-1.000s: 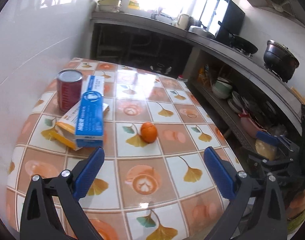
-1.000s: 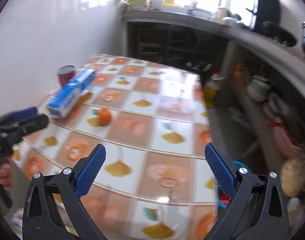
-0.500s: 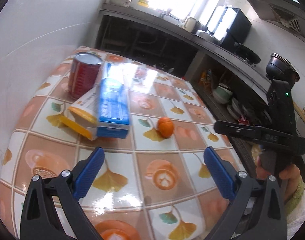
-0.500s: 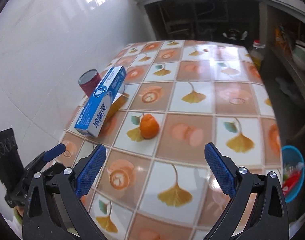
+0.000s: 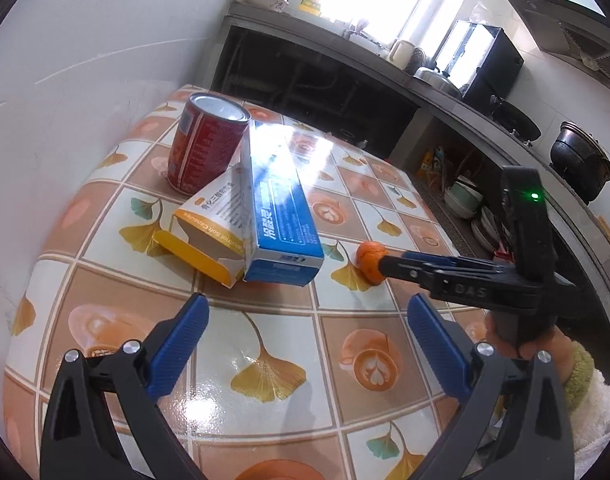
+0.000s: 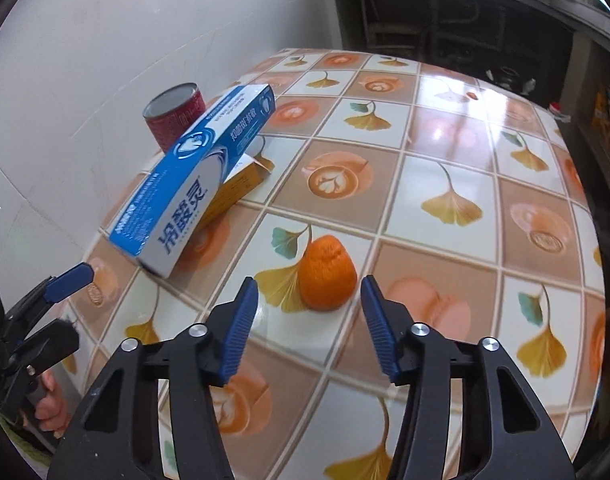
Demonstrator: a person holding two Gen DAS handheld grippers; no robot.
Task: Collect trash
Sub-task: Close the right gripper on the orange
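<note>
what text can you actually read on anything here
"DAS": raised letters on the right gripper body.
"Soft Capsules": edge of the yellow and white box; its other print is too small.
Blue box: large Chinese characters, not surely legible.
Red can: label print blurred.

Can [image 5: 203, 148] stood on the surface [image 5: 273, 360] by the wall, long box [image 5: 279, 210] lay propped on flat box [image 5: 213, 228] before it, peel [image 6: 326, 276] lay to their right

Blue box [image 5: 279, 216] atop yellow box [image 5: 213, 228] (tilted), red can [image 5: 205, 148] behind
</note>
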